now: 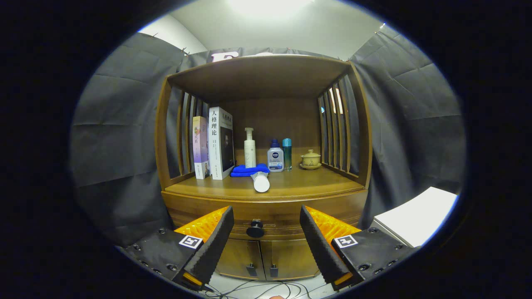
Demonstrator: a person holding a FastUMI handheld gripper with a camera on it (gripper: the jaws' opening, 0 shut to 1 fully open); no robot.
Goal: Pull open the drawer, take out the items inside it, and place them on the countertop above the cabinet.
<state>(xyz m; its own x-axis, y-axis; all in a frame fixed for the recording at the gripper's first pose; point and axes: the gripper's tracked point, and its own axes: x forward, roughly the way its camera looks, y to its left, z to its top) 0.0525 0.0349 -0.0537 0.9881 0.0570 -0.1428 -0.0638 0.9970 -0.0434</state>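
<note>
Brown wooden drawer front (266, 216) sits closed in the brown wooden cabinet (262, 257), directly below the counter (307, 182); its round black knob (255, 229) is centred on the front and lies between the fingers of the tongs (266, 232), beyond their tips. Tongs stand open, black ribbed pads (216, 245) wide apart, touching nothing. Contents of the drawer hidden. On the counter, inside the slatted wooden shelf frame: two upright books (214, 143) at the left; a folded blue cloth (249, 170) with a white tube (260, 182) lying just in front of it, cap end toward the counter edge; a white pump bottle (249, 148) behind the cloth; a small bottle with a blue cap (275, 157); a teal bottle (287, 153) just beside it; a yellowish lidded cup on a saucer (311, 159) at the right. Below the drawer, two cabinet doors (262, 259) closed. Cables (249, 288) lie on the floor ahead of the cabinet.
</note>
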